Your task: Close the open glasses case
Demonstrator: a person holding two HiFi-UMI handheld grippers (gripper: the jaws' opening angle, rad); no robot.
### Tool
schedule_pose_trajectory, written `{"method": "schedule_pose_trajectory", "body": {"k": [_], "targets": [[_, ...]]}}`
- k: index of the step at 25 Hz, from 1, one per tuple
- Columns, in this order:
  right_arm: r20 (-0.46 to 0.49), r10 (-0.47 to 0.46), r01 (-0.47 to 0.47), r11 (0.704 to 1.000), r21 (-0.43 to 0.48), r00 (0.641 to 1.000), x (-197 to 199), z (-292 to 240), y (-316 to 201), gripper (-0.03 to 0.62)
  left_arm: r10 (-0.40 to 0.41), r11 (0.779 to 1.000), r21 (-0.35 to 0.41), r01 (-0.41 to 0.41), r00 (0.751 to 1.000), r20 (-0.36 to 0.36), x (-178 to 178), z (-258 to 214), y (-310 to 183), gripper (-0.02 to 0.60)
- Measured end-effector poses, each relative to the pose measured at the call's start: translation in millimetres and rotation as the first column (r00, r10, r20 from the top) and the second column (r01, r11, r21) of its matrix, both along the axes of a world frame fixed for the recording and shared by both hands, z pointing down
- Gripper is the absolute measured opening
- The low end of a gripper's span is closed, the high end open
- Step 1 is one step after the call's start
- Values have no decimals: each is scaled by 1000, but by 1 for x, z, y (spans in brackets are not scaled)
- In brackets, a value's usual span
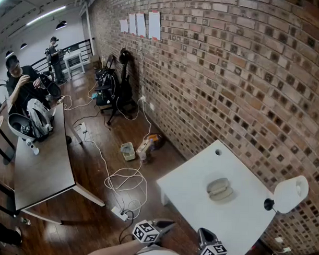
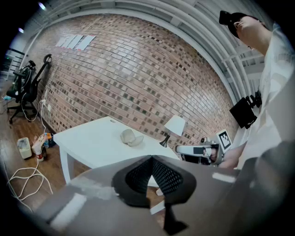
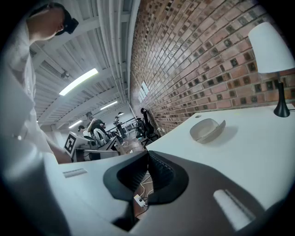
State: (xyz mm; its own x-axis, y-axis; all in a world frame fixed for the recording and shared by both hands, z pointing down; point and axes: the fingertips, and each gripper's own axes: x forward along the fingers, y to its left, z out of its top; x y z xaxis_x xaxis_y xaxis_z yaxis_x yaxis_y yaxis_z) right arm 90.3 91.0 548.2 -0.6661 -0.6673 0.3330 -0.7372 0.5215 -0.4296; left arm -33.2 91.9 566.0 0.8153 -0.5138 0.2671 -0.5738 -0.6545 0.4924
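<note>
The open glasses case [image 1: 220, 188] is a pale grey shell that lies on the white table [image 1: 188, 201], near its middle, with the lid tipped up. It also shows in the left gripper view as the case [image 2: 130, 137] and in the right gripper view as the case [image 3: 207, 130]. Both grippers hang short of the table's near edge, well apart from the case. My left gripper [image 1: 164, 224] is shut and empty, its black pads meeting in its own view [image 2: 151, 157]. My right gripper [image 1: 205, 236] is likewise shut on nothing [image 3: 147, 153].
A white lamp [image 1: 290, 194] stands at the table's right end by the brick wall [image 1: 245, 75]. Cables and a power strip [image 1: 120, 213] lie on the wooden floor left of the table. A dark table [image 1: 43, 162] with a backpack and seated people is at far left.
</note>
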Motion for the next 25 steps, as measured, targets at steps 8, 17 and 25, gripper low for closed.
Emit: {"method": "schedule_pose_trajectory", "body": {"k": [8, 17, 25], "targets": [[-32, 72, -73, 997, -24, 997, -30, -5, -36, 9, 70, 997, -9, -70, 997, -23, -34, -6, -45, 3], [-55, 118, -118, 993, -6, 992, -68, -12, -92, 9, 96, 995, -3, -96, 995, -36, -85, -5, -88, 2], [-60, 181, -182, 983, -23, 982, -74, -13, -105, 9, 151, 988, 6, -151, 987, -57, -89, -10, -106, 2]]}}
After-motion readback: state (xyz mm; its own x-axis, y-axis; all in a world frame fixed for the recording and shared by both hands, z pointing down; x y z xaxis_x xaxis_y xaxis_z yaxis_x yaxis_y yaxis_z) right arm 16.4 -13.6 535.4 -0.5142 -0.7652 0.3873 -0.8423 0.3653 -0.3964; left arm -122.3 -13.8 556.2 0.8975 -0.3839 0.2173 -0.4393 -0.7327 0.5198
